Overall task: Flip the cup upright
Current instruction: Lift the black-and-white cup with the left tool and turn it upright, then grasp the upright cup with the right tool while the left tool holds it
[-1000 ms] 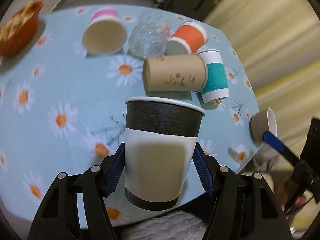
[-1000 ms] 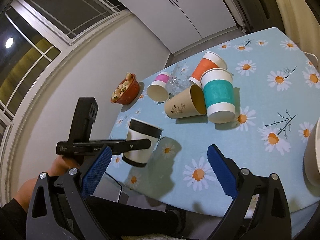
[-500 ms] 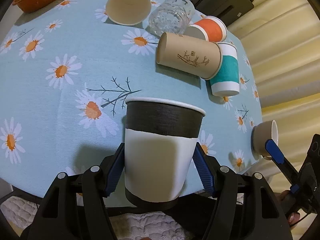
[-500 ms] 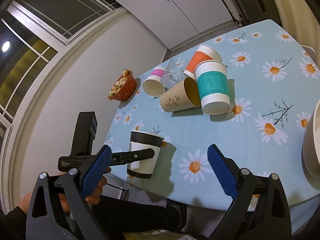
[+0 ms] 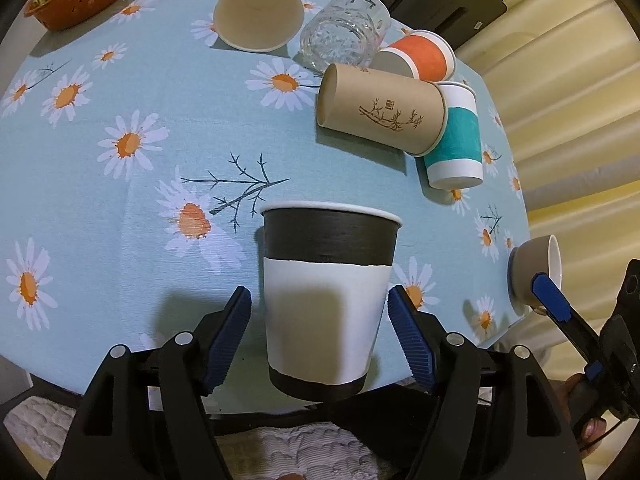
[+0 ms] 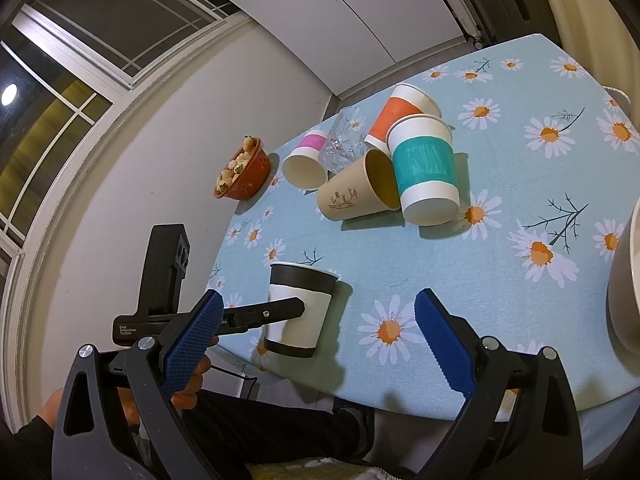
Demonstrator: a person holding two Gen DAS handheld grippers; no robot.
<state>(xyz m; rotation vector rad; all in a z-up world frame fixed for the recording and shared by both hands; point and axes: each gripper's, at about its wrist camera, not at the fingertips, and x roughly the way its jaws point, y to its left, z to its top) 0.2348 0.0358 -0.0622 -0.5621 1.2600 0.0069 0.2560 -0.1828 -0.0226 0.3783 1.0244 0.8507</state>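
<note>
Left wrist view: the black-and-white paper cup (image 5: 328, 300) stood upright near the worktop (image 5: 120, 208) edge, between the left gripper (image 5: 318, 336) pads, which stood parted just beside its walls; beyond lay a brown cup (image 5: 380, 114), teal cup (image 5: 456, 144) and glass (image 5: 344, 32). Right wrist view: the right gripper (image 6: 316, 344) was wide open, empty; an orange bowl (image 6: 244, 172) held food.

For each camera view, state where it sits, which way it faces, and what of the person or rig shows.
Left wrist: rides the left claw, facing across the table towards the curtains; its open blue fingers flank the upright black-and-white cup.
Right wrist: rides the open right claw, facing the wall and window; the person's hand shows.
Shared: that cup, tan cup, teal cup.
</note>
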